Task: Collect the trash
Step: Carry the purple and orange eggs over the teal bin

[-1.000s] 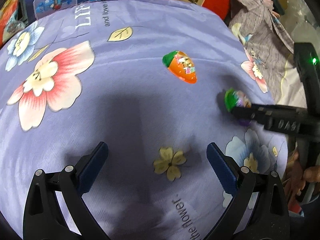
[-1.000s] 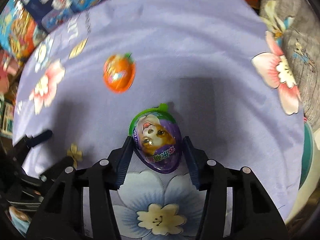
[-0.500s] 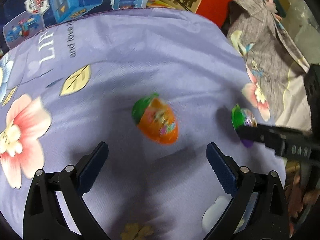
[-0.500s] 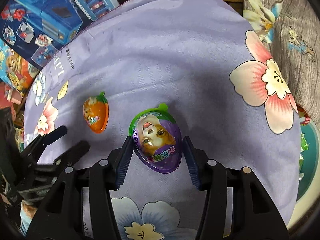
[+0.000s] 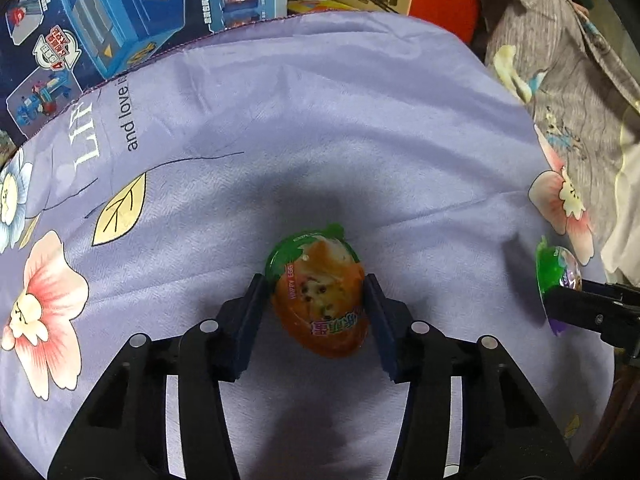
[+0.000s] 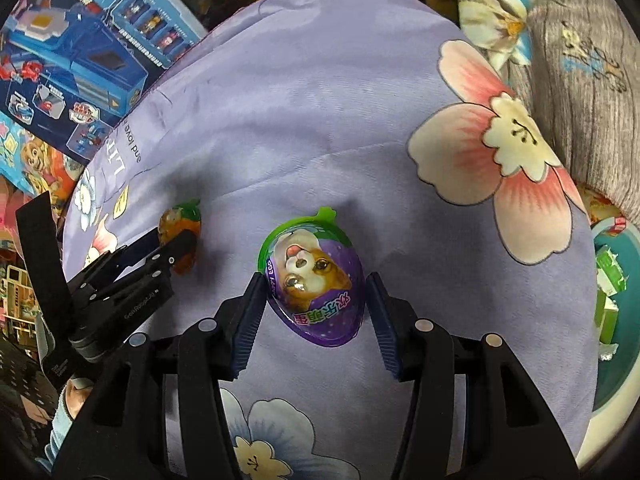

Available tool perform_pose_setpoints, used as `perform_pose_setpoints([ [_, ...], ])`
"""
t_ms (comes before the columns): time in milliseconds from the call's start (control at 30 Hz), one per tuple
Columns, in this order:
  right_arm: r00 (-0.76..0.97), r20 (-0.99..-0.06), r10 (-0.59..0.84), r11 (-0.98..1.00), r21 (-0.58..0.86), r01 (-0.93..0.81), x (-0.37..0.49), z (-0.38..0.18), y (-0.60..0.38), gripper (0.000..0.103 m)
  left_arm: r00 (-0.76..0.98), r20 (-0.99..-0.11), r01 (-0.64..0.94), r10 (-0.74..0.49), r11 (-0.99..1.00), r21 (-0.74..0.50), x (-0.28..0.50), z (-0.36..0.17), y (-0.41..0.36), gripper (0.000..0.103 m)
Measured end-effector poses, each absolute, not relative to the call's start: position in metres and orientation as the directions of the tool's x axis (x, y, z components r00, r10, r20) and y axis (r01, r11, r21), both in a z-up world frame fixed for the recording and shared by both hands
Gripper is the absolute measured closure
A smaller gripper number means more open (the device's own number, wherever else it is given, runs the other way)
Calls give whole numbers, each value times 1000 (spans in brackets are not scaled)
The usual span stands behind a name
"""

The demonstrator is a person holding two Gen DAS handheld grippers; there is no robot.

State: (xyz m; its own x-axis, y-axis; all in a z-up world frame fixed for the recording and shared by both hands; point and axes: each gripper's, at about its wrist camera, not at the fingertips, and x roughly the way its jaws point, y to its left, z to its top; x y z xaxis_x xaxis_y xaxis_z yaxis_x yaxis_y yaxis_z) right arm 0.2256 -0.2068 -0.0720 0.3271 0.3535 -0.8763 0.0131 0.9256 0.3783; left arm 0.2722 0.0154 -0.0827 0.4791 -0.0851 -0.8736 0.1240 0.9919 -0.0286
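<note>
Left wrist view first: the left gripper point(image 5: 318, 306) has its two blue pads pressed against the sides of the orange egg-shaped snack pack point(image 5: 320, 298), so it's clamped on it. The pack sits between the fingertips with its green-rimmed top poking out forward and its rounded bottom hanging back toward the gripper body. It's right over the purple floral sheet point(image 5: 320, 120), and I honestly can't tell if it's lifted or resting on it. Off to the right you can see the purple egg pack point(image 5: 558, 276) edge-on in the right gripper point(image 5: 588, 312).

What could go wrong here: the shell is smooth, curved plastic (the pads only catch it along the widest bulge), so I'd guess a tilt or quick swing could squirt it out forward. The cloth is soft too, so a dropped egg could roll off toward the toy boxes point(image 5: 120, 20).

Right wrist view: the right gripper's pads are closed on the purple egg pack, the one with the puppy print, gripping it at its widest part with the green tab pointing away. The left gripper shows at the left edge with the orange pack in its tips. At the far right edge there's a teal bin point(image 6: 612, 360) with green wrappers in it, which I'm guessing is where the trash goes. Same slip risk here, and both hands heading for that bin together could bump.
</note>
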Motion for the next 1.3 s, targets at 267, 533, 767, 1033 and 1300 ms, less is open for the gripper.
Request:
perform_pose_setpoints([
  [267, 365, -857, 363, 914, 404, 39, 208, -61, -232, 54, 492, -862, 187, -123, 982, -34, 249, -58, -8, 53],
  [533, 416, -835, 360, 904, 422, 65, 182, -43, -264, 54, 503, -845, 271, -182, 961, -45, 216, -31, -44, 53],
  [767, 452, -819, 355, 894, 439, 93, 155, -33, -297, 54, 494, -843, 322, -213, 946, -50, 193, -21, -75, 53],
  [1033, 504, -784, 363, 863, 486, 134, 123, -30, -342, 54, 468, -853, 389, -232, 920, -36, 164, -15, -114, 53],
  [1300, 564, -766, 309, 819, 516, 251, 87, -33, -426, 54, 413, -861, 521, -298, 853, -46, 145, -16, -191, 52],
])
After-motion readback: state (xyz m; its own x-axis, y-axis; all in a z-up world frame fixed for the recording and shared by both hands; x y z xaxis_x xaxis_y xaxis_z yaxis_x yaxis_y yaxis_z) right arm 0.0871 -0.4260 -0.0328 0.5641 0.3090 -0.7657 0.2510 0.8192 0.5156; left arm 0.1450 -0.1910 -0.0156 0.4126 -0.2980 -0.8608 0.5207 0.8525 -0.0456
